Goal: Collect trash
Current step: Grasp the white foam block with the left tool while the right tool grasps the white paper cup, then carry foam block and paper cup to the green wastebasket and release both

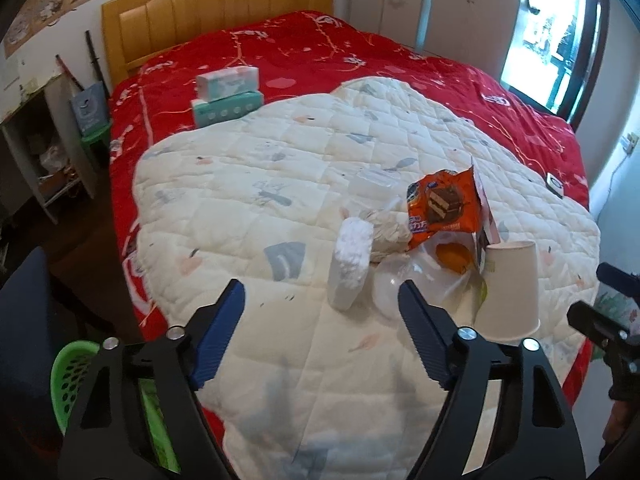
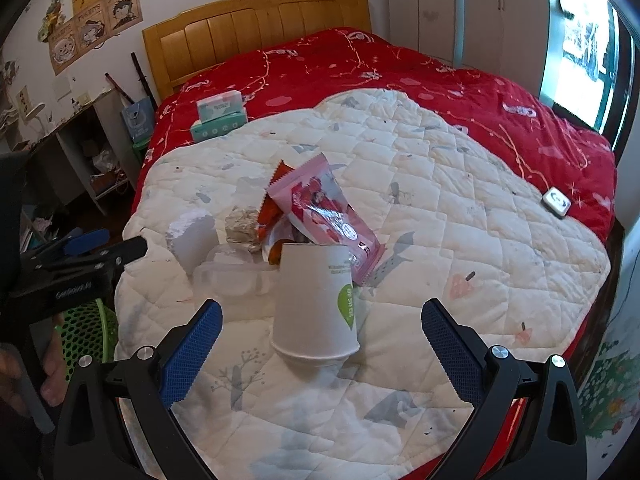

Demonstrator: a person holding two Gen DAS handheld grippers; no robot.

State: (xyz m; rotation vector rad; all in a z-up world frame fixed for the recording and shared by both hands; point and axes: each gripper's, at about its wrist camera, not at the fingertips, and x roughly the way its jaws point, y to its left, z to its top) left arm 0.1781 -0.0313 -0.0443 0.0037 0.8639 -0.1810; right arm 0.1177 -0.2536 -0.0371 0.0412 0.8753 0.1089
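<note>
Lying before two released claws (image 1: 322, 306) (image 2: 322, 322): one paper cup (image 2: 314, 304), two wrappers (image 2: 324, 214).

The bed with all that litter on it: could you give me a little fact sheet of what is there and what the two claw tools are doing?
setting: bed, white quilt over red cover
trash pile: upside-down paper cup, foam block, orange snack wrapper, pink wrapper, clear plastic tub
not trash, apparently: two stacked tissue boxes
bin: green basket beside the bed
left gripper: open, facing the foam block, empty
right gripper: open, facing the cup, empty
</note>
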